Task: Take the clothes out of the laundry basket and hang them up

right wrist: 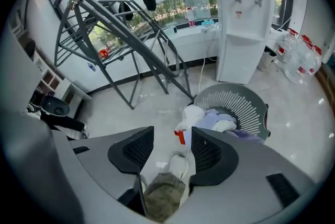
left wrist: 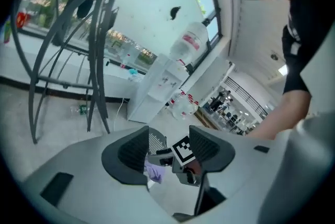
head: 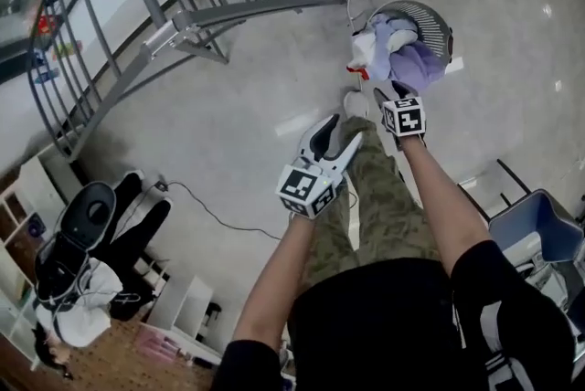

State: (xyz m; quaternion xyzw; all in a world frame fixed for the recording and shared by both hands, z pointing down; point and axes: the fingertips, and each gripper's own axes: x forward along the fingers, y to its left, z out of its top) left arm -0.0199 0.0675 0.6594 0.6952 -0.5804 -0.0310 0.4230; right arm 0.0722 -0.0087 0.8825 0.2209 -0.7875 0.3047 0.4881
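A round grey laundry basket (head: 430,17) stands on the floor at the upper right, heaped with white and lilac clothes (head: 409,60). My right gripper (head: 388,93) hangs just short of the basket, pointing steeply down, jaws open and empty. In the right gripper view the basket (right wrist: 238,102) and the clothes (right wrist: 215,122) lie just beyond the open right gripper (right wrist: 171,147). My left gripper (head: 336,141) is nearer me and to the left, open with nothing between its fingers. In the left gripper view the open left gripper (left wrist: 168,147) frames the right gripper's marker cube (left wrist: 183,149) and a bit of lilac cloth (left wrist: 154,171).
A grey metal drying rack (head: 183,15) fills the upper left. A white water dispenser (right wrist: 243,13) and water bottles (right wrist: 301,55) stand behind the basket. My shoe (right wrist: 178,165) is on the floor close to the basket. A blue bin (head: 539,229) sits at the right, a cable (head: 210,211) runs across the floor.
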